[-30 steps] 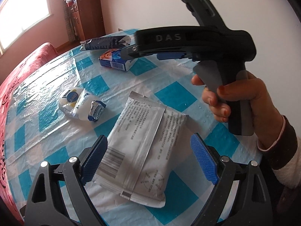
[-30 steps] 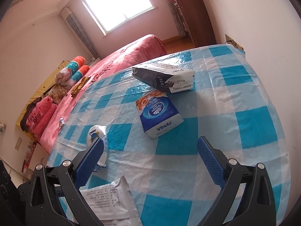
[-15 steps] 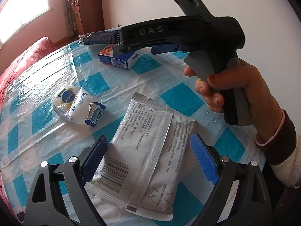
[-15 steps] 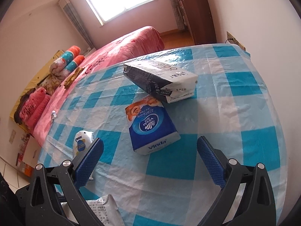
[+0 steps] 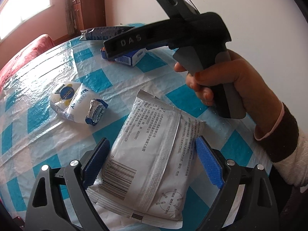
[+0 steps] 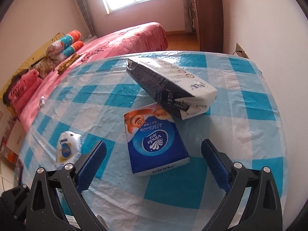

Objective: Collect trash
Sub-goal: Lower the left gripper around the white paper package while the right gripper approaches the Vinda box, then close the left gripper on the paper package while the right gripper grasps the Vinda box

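A flat white packet [image 5: 152,159] with a barcode lies on the checked tablecloth, between the blue pads of my open left gripper [image 5: 152,162]. A crumpled white and blue wrapper [image 5: 77,104] lies to its upper left and shows again as the wrapper [image 6: 67,150] in the right wrist view. My right gripper [image 6: 154,163] is open, its pads on either side of a blue Vinda tissue pack [image 6: 156,142]. Behind that pack leans a dark and white bag [image 6: 173,88]. A hand [image 5: 231,84] holds the right gripper's handle [image 5: 192,38] above the table.
The round table [image 6: 259,154] has a blue and white plastic cover and stands against a white wall on the right. A red bed [image 6: 119,40] with rolled bedding lies beyond the table. A wooden cabinet [image 6: 207,15] stands by the window.
My left gripper has moved forward and down over the white packet, which now lies deeper between the pads. My right gripper has advanced toward the Vinda pack, which now sits between its pads.
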